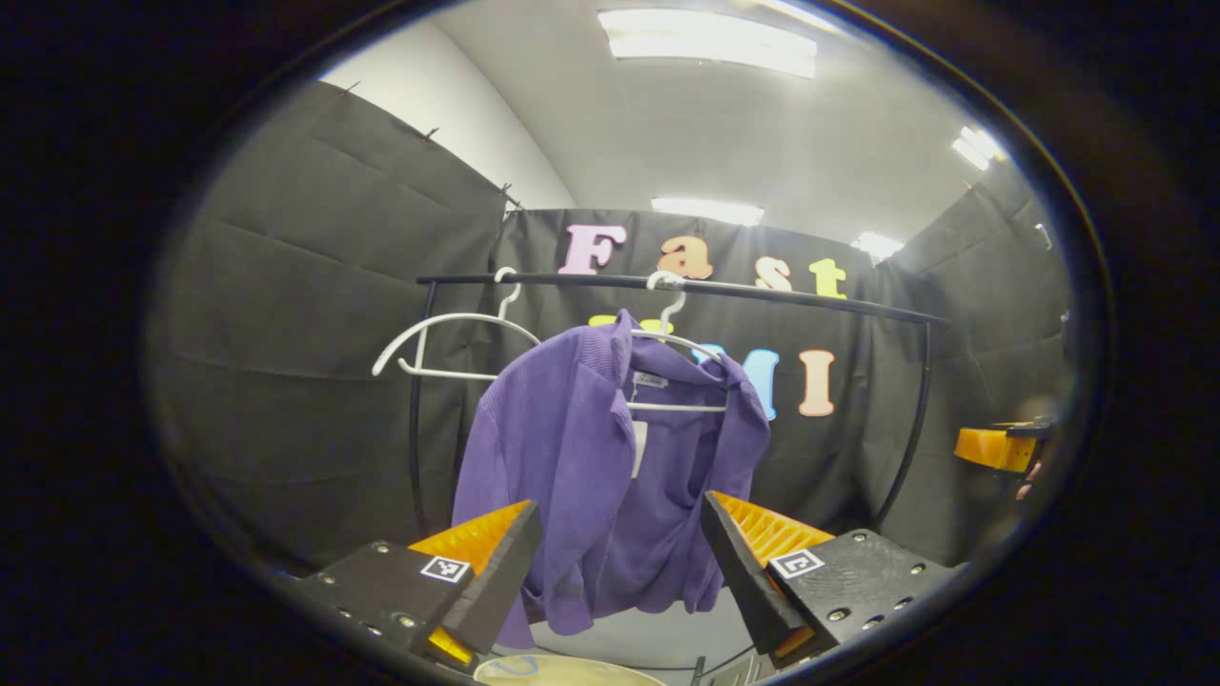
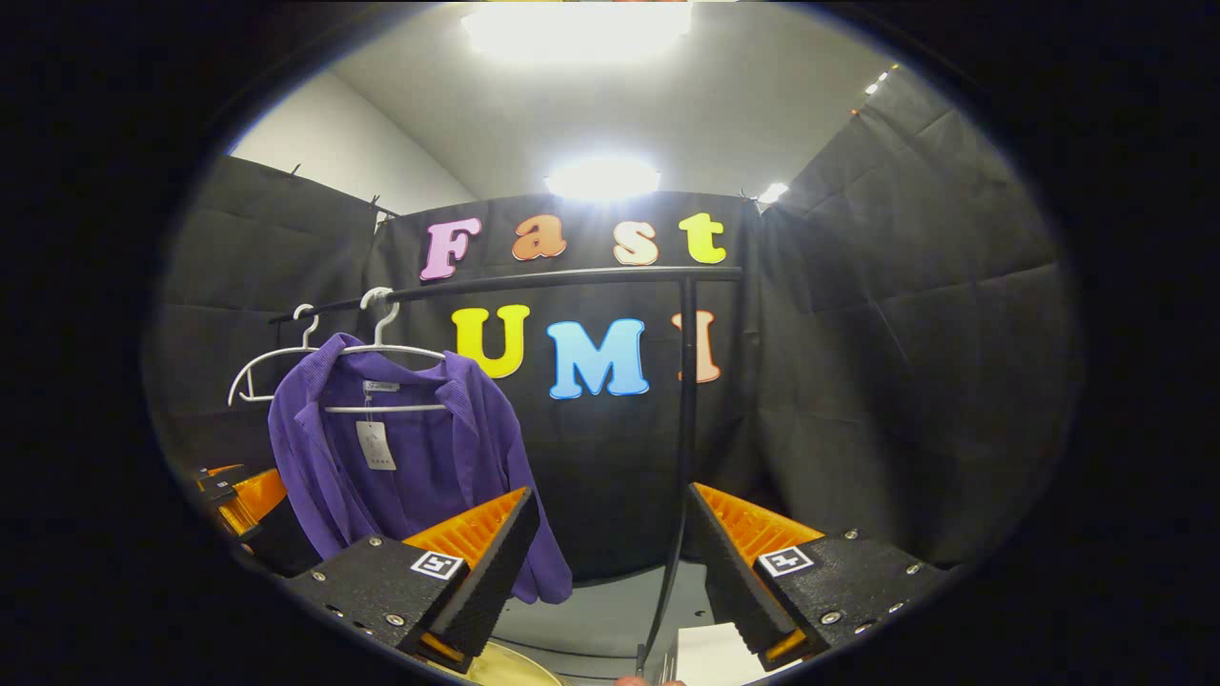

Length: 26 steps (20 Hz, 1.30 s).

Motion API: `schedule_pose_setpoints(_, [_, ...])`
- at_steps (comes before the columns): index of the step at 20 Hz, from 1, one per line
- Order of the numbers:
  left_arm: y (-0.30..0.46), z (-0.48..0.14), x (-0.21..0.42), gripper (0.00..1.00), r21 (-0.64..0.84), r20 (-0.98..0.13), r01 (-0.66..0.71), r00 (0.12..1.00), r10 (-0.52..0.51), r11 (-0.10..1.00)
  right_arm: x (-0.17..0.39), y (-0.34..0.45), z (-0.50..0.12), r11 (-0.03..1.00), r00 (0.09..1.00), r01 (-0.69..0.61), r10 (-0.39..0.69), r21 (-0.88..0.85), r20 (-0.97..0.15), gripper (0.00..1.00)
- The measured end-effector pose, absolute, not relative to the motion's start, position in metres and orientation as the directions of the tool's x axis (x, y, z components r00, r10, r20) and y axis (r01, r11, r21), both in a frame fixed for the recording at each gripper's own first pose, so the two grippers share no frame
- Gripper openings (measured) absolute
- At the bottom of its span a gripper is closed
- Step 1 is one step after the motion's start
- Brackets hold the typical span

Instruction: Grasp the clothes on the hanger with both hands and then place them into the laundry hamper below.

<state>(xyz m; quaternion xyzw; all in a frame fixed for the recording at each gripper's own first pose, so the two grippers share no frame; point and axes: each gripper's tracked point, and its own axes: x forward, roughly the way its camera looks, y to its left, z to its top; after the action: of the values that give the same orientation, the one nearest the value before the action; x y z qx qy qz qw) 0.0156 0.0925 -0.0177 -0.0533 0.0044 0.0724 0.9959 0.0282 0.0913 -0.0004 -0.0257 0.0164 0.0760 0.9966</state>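
Note:
A purple ribbed jacket (image 1: 610,467) hangs on a white hanger (image 1: 672,329) from the black rail (image 1: 782,291). My left gripper (image 1: 621,562) is open, its fingers spread in front of the jacket's lower half without touching it. In the right gripper view the same jacket (image 2: 419,467) hangs at the left, and my right gripper (image 2: 608,557) stands open to the right of it, nothing between its fingers. The left gripper (image 2: 238,505) shows at the far left beside the jacket. The hamper's pale rim (image 1: 562,672) peeks in at the bottom.
An empty white hanger (image 1: 448,348) hangs left of the jacket on the rail. The rack's black upright post (image 2: 681,457) rises between my right fingers. The right gripper (image 1: 1001,446) shows at the far right edge of the left gripper view.

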Motion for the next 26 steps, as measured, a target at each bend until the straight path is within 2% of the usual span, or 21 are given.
schedule_pose_setpoints(7, [0.121,0.017,0.048,1.0,-0.13,0.014,-0.166,0.985,0.169,0.977,0.069,0.17,0.033,0.959,0.959,-0.283,0.282,-0.021,-0.025,0.96])
schedule_pose_setpoints(10, [0.122,0.012,0.074,0.98,-0.123,-0.029,-0.172,0.985,0.169,0.977,0.089,0.204,0.039,0.937,0.936,-0.349,0.349,0.026,-0.044,0.96])
schedule_pose_setpoints(12, [0.125,0.01,0.087,1.0,-0.112,-0.05,-0.191,0.981,0.186,0.975,0.106,0.223,0.041,0.921,0.92,-0.389,0.39,0.031,-0.046,0.96])
schedule_pose_setpoints(15, [0.123,0.005,0.107,0.97,-0.12,-0.078,-0.199,0.978,0.191,0.973,0.131,0.239,0.026,0.914,0.911,-0.405,0.405,0.024,-0.078,0.96])
schedule_pose_setpoints(16, [0.122,0.002,0.113,1.0,-0.127,-0.089,-0.202,0.977,0.191,0.971,0.14,0.246,0.02,0.912,0.907,-0.409,0.411,0.039,-0.086,0.96])
schedule_pose_setpoints(19, [0.123,0.003,0.134,0.97,-0.14,-0.1,-0.218,0.974,0.205,0.966,0.16,0.261,-0.004,0.905,0.897,-0.42,0.425,0.067,-0.118,0.96])
schedule_pose_setpoints(21, [0.126,0.001,0.15,1.0,-0.132,-0.113,-0.232,0.97,0.217,0.964,0.178,0.272,-0.019,0.901,0.891,-0.429,0.433,0.06,-0.135,0.96])
schedule_pose_setpoints(23, [0.133,-0.005,0.161,0.97,-0.1,-0.132,-0.277,0.956,0.264,0.956,0.193,0.277,-0.031,0.901,0.89,-0.431,0.434,0.05,-0.141,0.96])
schedule_pose_setpoints(26, [0.146,-0.01,0.173,1.0,-0.063,-0.114,-0.369,0.926,0.361,0.927,0.217,0.283,-0.046,0.901,0.889,-0.429,0.435,0.069,-0.141,0.96])
